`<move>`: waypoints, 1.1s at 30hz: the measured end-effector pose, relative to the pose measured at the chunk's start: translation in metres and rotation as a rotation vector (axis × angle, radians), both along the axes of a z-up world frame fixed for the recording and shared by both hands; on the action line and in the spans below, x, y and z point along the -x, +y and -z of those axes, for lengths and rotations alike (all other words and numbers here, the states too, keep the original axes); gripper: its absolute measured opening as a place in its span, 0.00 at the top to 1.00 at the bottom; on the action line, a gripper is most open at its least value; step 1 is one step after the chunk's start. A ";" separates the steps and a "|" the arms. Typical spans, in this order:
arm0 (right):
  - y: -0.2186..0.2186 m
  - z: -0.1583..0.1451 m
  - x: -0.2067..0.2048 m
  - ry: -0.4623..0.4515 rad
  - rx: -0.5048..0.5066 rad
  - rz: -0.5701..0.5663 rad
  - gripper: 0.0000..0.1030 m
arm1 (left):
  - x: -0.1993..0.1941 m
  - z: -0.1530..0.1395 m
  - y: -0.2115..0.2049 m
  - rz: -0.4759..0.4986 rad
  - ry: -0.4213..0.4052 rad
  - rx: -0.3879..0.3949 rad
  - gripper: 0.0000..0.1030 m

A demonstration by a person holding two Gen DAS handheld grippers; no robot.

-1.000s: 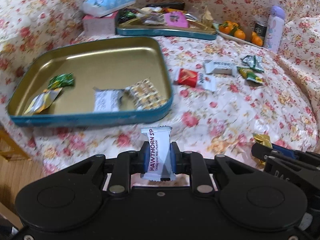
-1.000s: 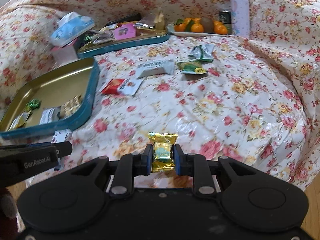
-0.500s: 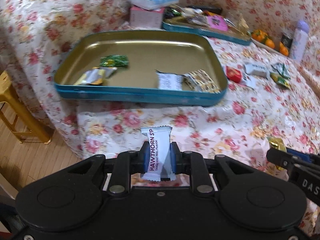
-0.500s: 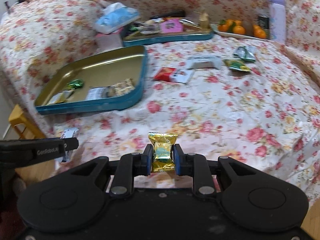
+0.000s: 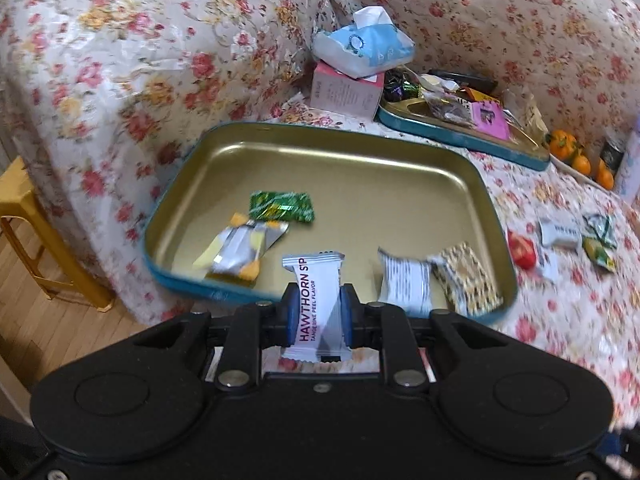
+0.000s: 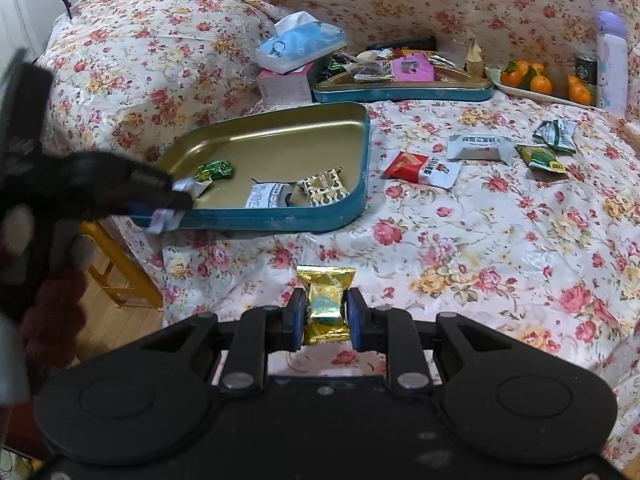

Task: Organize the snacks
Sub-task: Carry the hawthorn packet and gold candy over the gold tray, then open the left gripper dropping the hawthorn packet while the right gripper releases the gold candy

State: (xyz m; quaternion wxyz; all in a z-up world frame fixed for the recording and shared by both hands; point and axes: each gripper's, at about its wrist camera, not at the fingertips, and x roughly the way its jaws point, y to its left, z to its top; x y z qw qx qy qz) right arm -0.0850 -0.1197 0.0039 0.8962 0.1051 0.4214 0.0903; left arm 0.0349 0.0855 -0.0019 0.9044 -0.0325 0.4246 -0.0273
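Observation:
My left gripper (image 5: 318, 312) is shut on a white hawthorn snack bar (image 5: 316, 304) and holds it over the near rim of the gold tin tray (image 5: 360, 168). The tray holds a green candy (image 5: 281, 207), a silver-yellow packet (image 5: 240, 250), a white packet (image 5: 405, 288) and a patterned packet (image 5: 468, 278). In the right wrist view the left gripper (image 6: 176, 200) is at the tray's (image 6: 280, 140) near left corner. My right gripper (image 6: 325, 314) is shut on a gold-wrapped candy (image 6: 325, 304) above the floral cloth, in front of the tray.
Loose snacks lie on the cloth right of the tray: a red-white packet (image 6: 420, 166), a white bar (image 6: 480, 146), green packets (image 6: 554, 132). A second tin of snacks (image 6: 400, 80), a tissue pack (image 6: 300, 42), oranges (image 6: 536, 78) and a bottle (image 6: 610, 64) stand behind. A yellow stool (image 5: 36, 240) is at left.
My left gripper has moved forward and left with the hawthorn bar, from in front of the tray to over its near rim. The right gripper has drawn back slightly, still holding the gold candy.

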 end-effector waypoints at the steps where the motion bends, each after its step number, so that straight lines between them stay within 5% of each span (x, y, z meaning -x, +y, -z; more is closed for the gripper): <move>1: 0.000 0.000 -0.001 0.001 0.000 0.001 0.77 | -0.006 0.002 -0.001 -0.001 0.005 0.004 0.73; 12: -0.003 0.002 -0.027 -0.014 -0.004 -0.002 0.77 | -0.044 0.017 -0.002 -0.016 0.046 -0.016 0.73; 19: 0.014 -0.015 -0.072 -0.101 0.011 -0.037 0.77 | -0.048 0.020 0.001 -0.016 0.057 -0.002 0.71; 33: 0.044 0.001 -0.142 -0.100 0.043 -0.035 0.77 | -0.032 0.017 0.014 -0.060 0.057 0.059 0.66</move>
